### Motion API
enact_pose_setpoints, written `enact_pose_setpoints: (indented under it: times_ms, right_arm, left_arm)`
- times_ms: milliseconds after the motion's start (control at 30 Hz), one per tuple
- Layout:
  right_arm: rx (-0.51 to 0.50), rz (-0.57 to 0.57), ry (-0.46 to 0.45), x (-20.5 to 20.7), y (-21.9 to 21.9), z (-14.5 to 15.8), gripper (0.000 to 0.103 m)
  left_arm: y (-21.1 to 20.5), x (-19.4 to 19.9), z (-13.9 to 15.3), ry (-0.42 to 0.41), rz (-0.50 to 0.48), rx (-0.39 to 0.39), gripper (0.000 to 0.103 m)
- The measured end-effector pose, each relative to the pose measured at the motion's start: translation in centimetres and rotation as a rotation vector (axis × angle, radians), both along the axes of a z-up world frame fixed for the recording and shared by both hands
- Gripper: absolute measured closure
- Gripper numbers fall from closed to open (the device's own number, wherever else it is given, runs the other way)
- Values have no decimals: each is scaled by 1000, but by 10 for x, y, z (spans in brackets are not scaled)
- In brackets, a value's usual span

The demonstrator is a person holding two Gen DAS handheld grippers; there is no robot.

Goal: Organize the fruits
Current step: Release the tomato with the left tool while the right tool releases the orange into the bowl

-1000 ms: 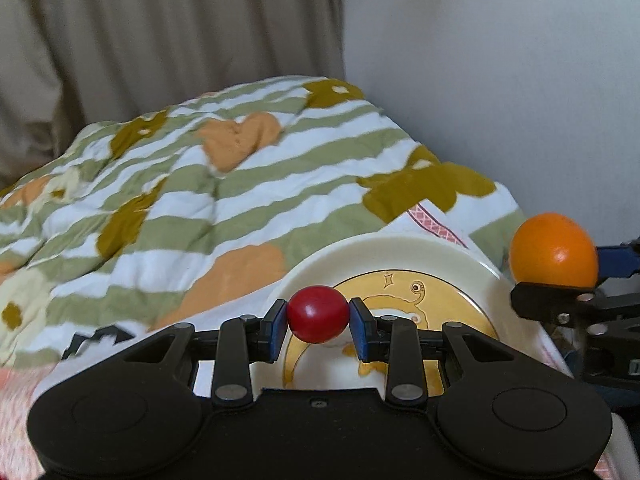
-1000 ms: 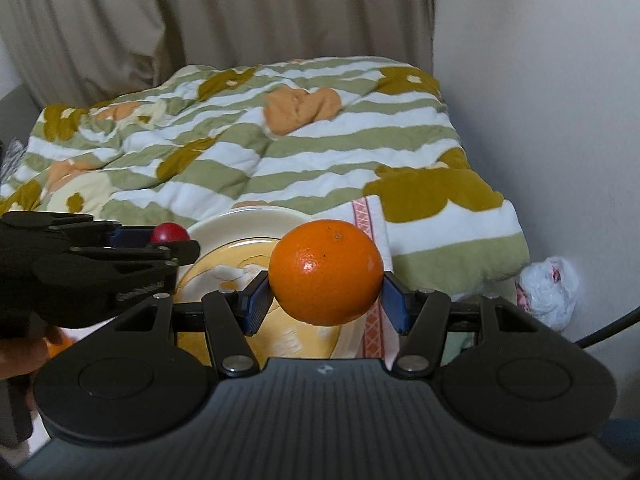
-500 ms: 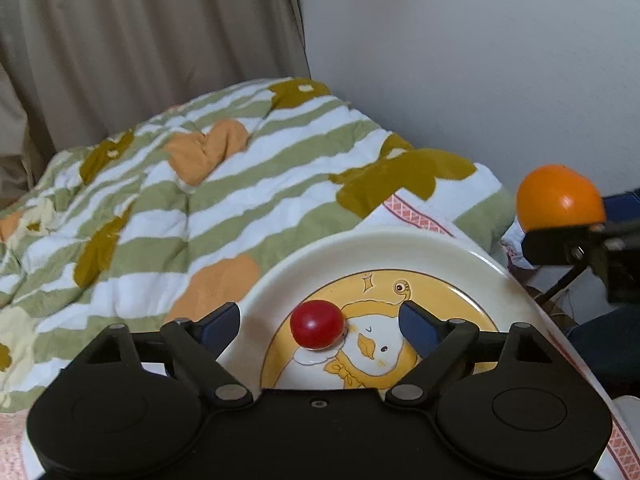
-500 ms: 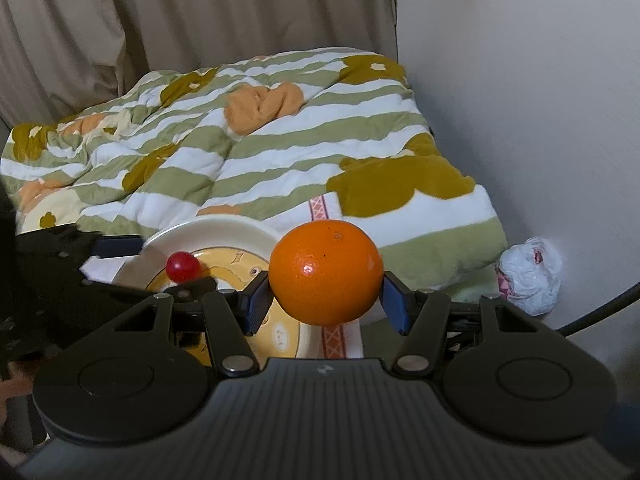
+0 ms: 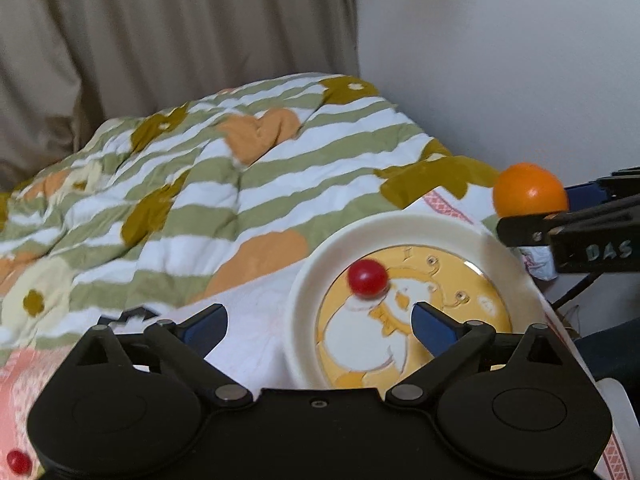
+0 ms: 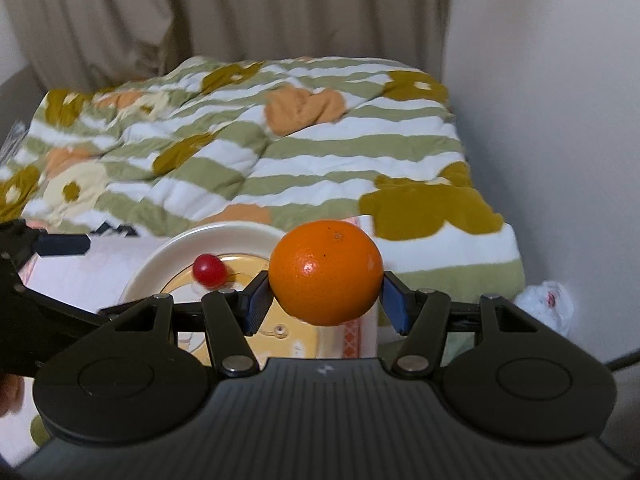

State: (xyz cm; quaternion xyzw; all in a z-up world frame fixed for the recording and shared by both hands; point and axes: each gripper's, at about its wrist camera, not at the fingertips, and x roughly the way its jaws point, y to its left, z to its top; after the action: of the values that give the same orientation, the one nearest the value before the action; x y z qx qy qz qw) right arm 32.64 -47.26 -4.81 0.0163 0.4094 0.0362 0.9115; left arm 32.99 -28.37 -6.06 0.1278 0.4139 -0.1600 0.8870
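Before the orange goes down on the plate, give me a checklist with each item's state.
1. Orange gripped by the right hand-held gripper, pads on both sides: ok.
2. Red cherry tomato lying free on the plate: ok.
3. Left hand-held gripper clear of the tomato, its jaws opening with nothing between them: ok.
4. Bare room on the plate beside the tomato for the orange: ok.
5. Left hand-held gripper out of the orange's way: not ok, one finger overlaps the plate in the left wrist view.
6. Plate resting flat on the cloth: cannot tell.
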Motion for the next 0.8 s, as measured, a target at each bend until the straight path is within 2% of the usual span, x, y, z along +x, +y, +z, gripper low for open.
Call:
enact_pose_setpoints:
  times_ms: [133,333,633,700,733,800]
  right_arm:
    - [-35,73,21,11,22,-15,29]
    - [-99,152,23,21,48,-41,29]
    - [-153,182,33,29,60,-68,28]
    - [-142,176,1,26,60,-65,21]
    - [-138,179,-20,25,60,-62,3]
    - [-154,171,-70,18,61,-56,0]
  left_arm:
    - [13,-5,1,18,38,-14,3]
    - [28,-16,2,18,83,6,3]
    - [45,-22,-2,51,136,-43,2]
    - [47,-23,-1,51,147,-48,2]
    - [48,-25,0,46,151,-49,2]
    - [50,-28,4,33,159,-52,2]
